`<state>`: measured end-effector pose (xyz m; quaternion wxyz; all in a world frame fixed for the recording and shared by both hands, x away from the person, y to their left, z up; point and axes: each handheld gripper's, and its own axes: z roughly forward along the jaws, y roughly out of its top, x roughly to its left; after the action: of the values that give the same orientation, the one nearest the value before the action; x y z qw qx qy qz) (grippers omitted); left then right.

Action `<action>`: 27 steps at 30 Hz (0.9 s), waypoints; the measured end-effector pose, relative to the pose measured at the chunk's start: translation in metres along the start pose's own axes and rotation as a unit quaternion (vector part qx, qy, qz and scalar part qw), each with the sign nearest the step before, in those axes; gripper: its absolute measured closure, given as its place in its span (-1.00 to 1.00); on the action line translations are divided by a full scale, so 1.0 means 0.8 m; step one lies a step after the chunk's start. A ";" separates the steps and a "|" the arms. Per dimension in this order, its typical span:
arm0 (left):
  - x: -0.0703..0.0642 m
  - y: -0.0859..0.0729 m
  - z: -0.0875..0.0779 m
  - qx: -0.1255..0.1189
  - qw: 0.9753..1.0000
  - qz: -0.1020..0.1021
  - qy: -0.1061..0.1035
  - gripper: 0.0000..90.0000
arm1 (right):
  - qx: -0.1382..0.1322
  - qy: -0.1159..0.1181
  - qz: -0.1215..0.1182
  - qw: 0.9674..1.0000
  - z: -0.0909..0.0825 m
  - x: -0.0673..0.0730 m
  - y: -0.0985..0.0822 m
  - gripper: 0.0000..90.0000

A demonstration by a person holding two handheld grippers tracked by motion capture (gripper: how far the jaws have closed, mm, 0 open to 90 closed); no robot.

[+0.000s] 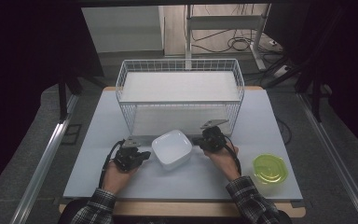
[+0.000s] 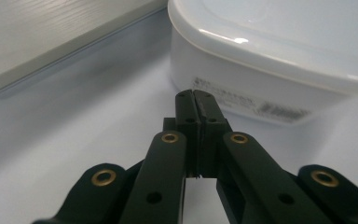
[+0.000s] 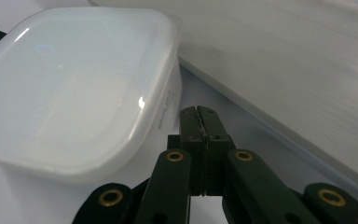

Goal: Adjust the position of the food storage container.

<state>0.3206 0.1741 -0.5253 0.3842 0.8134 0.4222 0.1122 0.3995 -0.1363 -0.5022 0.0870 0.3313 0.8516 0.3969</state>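
Observation:
A white square container (image 1: 171, 148) with its lid on sits on the pale table, near the front of a wire basket. My left gripper (image 1: 145, 154) rests just left of it, jaws pressed together with nothing between them. In the left gripper view the gripper (image 2: 196, 94) points at the container (image 2: 270, 51) wall near its label. My right gripper (image 1: 198, 141) lies at the container's right side, also shut and empty. From the right gripper view, the gripper's tips (image 3: 197, 110) sit close beside the container (image 3: 74, 79) corner.
A white wire basket (image 1: 181, 95) with a pale board floor stands behind the container. A translucent green lid (image 1: 270, 168) lies at the front right of the table (image 1: 121, 182). The board's edge (image 3: 279, 135) runs close past my right gripper.

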 end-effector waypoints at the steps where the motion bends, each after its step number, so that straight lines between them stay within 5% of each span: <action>1: 0.001 0.002 0.003 0.003 1.000 0.002 0.001 0.99 | 0.001 0.005 -0.002 1.000 0.005 0.000 0.001 1.00; 6: -0.001 0.008 0.011 0.004 1.000 0.003 0.010 0.99 | 0.012 0.018 -0.007 1.000 0.010 0.010 0.001 1.00; 11: -0.004 0.006 0.012 0.004 1.000 -0.007 -0.007 0.99 | 0.014 0.035 0.013 0.999 -0.006 0.020 -0.006 1.00; 27: -0.031 0.001 0.006 0.011 0.999 0.005 -0.031 1.00 | 0.045 0.020 0.015 0.999 -0.042 0.051 -0.039 1.00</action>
<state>0.3077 0.1521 -0.5244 0.3876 0.8226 0.4073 0.0843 0.3391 -0.1458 -0.4980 0.0490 0.3395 0.8650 0.3661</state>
